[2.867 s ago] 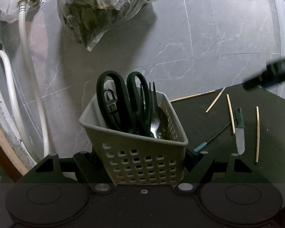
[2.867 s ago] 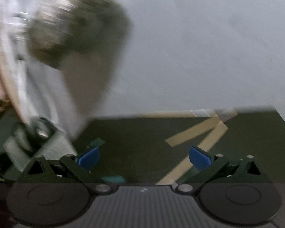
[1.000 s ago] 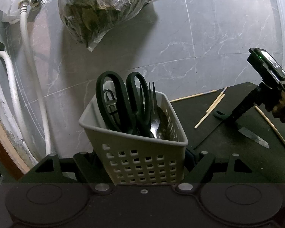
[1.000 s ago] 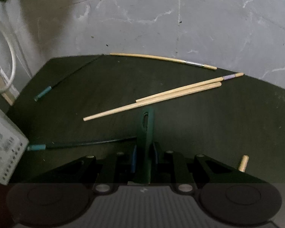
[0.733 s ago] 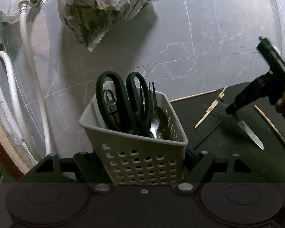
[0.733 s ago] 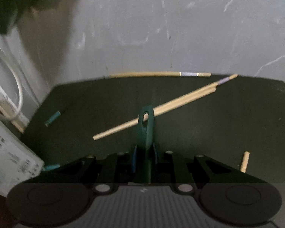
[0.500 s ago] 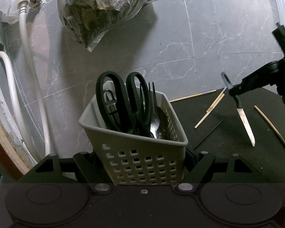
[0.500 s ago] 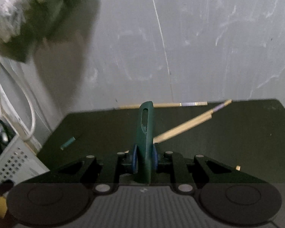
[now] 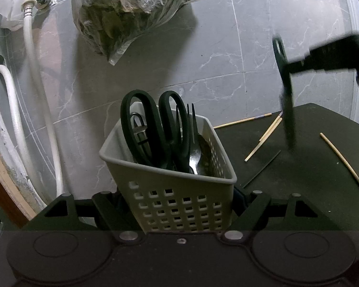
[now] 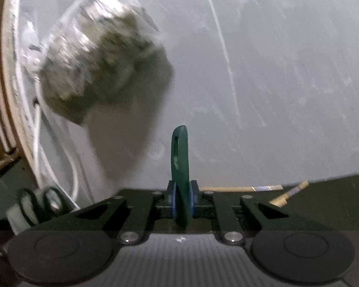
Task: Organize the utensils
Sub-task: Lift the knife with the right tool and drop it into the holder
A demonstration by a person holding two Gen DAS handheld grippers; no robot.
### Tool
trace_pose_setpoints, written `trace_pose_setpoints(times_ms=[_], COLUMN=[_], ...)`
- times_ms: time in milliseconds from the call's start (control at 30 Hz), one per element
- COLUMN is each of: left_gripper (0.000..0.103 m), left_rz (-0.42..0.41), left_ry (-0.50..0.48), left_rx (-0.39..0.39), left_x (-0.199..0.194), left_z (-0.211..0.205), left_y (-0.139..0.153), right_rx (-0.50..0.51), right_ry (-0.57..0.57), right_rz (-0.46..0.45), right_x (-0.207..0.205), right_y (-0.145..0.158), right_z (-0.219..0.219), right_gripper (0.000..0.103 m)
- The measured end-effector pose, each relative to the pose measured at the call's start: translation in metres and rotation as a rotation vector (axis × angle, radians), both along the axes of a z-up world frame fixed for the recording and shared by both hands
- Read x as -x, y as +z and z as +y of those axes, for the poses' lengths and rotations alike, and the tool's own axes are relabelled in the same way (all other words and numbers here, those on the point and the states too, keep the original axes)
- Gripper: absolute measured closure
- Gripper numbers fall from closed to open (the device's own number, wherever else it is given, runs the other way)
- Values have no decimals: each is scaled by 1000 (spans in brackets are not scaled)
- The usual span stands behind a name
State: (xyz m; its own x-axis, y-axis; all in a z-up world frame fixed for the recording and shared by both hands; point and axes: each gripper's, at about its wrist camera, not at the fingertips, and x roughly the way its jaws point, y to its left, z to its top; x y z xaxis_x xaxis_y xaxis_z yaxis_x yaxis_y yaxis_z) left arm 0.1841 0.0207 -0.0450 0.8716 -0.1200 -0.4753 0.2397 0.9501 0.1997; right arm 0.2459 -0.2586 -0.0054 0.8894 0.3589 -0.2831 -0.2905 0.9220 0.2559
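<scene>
A grey perforated basket (image 9: 170,191) sits between the fingers of my left gripper (image 9: 179,197), which is shut on its sides. Black scissors (image 9: 153,129), a fork (image 9: 191,119) and a spoon (image 9: 202,153) stand in it. My right gripper (image 10: 180,201) has a green-handled knife (image 10: 179,157) between its blue pads, and its jaws are closing tighter on the handle. In the left wrist view that knife (image 9: 287,100) hangs blade down above the dark table (image 9: 311,181), right of the basket, gripped by the right gripper (image 9: 296,67). Wooden chopsticks (image 9: 263,138) lie on the table.
A thin black stick (image 9: 263,167) and another chopstick (image 9: 344,165) lie on the table. A plastic bag (image 9: 131,12) hangs on the marble wall above the basket, with white hoses (image 9: 36,95) at the left. The basket (image 10: 19,217) shows blurred at the right wrist view's lower left.
My right gripper has lifted the knife off the table and raised it, swinging the blade to hang downward. The left gripper and basket have stayed still.
</scene>
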Motion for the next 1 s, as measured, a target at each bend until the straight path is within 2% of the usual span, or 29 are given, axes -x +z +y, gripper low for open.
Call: trace_pose_setpoints(times_ms=[167, 467, 500, 533, 633, 800, 867, 1000], left_gripper=[22, 23, 23, 23, 23, 23, 23, 23], left_rz=[0, 0, -1, -1, -1, -1, -2, -2], left_ry=[0, -1, -1, -1, -1, -1, -2, -2], left_rx=[0, 1, 0, 0, 1, 0, 0, 0], left_x=[0, 0, 0, 0, 0, 0, 0, 0], left_z=[0, 0, 0, 0, 0, 0, -1, -1], left_y=[0, 0, 0, 0, 0, 0, 0, 1], right_rx=[-2, -2, -3, -4, -5, 10, 3, 54], right_ry=[80, 199, 217, 235, 292, 390, 390, 363], right_rz=[-84, -161, -169, -178, -203, -194, -176, -94], right_x=[2, 12, 13, 15, 19, 17, 13, 3], right_y=[28, 55, 59, 62, 73, 72, 68, 54], right_z=[17, 44, 47, 50, 59, 82, 85, 82], right_gripper=[92, 93, 94, 103, 103, 103, 103, 102])
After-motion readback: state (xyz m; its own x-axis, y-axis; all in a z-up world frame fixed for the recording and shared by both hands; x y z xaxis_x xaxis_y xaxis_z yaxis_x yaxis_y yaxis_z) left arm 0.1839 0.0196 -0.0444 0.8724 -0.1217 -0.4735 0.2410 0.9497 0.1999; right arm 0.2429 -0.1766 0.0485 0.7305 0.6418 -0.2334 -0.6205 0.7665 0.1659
